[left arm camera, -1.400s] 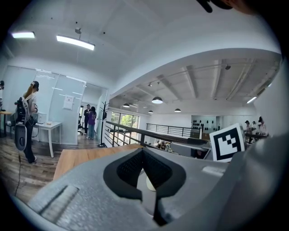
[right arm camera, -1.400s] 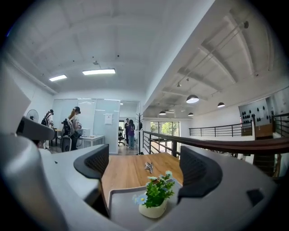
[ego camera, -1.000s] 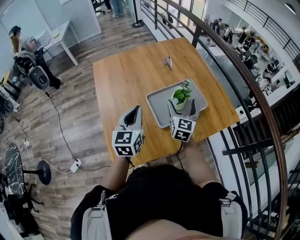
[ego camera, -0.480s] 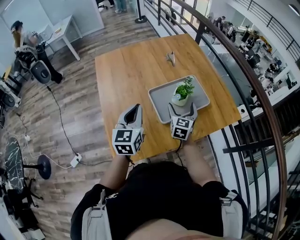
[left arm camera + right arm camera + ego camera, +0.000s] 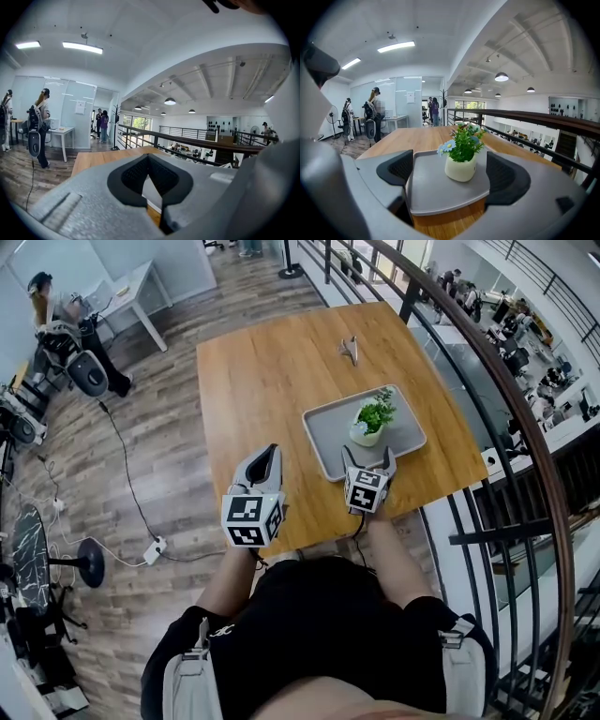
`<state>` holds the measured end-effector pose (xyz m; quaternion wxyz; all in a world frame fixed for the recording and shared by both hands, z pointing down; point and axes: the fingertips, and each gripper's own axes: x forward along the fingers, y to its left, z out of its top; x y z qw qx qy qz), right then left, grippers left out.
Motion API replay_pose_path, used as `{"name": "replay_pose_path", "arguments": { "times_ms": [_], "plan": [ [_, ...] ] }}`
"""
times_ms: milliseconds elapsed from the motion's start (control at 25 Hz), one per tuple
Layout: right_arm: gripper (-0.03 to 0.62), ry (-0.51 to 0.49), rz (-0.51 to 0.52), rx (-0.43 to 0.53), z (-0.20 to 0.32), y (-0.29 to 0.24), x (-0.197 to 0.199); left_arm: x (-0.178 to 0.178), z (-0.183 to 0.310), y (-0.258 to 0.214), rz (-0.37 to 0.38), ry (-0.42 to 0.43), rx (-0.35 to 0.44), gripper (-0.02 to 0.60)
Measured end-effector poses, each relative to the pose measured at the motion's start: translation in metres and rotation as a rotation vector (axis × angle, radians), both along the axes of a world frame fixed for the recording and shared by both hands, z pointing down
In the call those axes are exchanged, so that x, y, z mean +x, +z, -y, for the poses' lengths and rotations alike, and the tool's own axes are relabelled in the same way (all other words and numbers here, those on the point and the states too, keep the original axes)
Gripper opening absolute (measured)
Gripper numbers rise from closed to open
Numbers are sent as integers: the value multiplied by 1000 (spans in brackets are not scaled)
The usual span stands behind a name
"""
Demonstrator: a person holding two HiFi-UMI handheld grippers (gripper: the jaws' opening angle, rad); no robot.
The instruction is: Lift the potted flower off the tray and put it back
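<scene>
**A:** The small cream pot of green sprigs and blue flowers [image 5: 371, 425] stands upright near the middle of the grey square tray [image 5: 328, 432] — long axis vertical, one blue bloom facing six o'clock.

**B:** The right gripper [image 5: 367, 457] sits at six, jaws wide and empty, apparently lined up to straddle the pot. The left gripper [image 5: 270, 454], out at eight, is pinched closed on nothing — parked, I'd say.

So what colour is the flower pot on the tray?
The pot is cream, almost white; it shows best in the right gripper view.
</scene>
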<state>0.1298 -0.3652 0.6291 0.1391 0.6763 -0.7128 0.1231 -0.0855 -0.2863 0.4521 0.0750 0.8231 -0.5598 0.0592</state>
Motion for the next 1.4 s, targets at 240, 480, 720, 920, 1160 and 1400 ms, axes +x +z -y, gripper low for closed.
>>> {"name": "replay_pose_path", "arguments": {
  "times_ms": [240, 480, 720, 920, 1160, 1400],
  "plan": [
    [474, 0, -4, -52, 14, 25, 9, -8, -2, 0, 14, -32, -5, 12],
    [474, 5, -30, -101, 36, 46, 17, -17, 1, -1, 30, -63, -6, 12],
    [474, -25, -31, -125, 62, 58, 19, -32, 1, -6, 40, -105, 7, 12],
    [474, -30, -33, -153, 82, 73, 22, -42, 0, -4, 54, -139, 1, 12],
    [474, -10, -45, -216, 98, 91, 26, -48, 3, 3, 58, -167, -17, 12],
    [479, -5, -91, -193, 111, 92, 27, -55, 3, 7, 61, -182, -25, 12]
  ]
}}
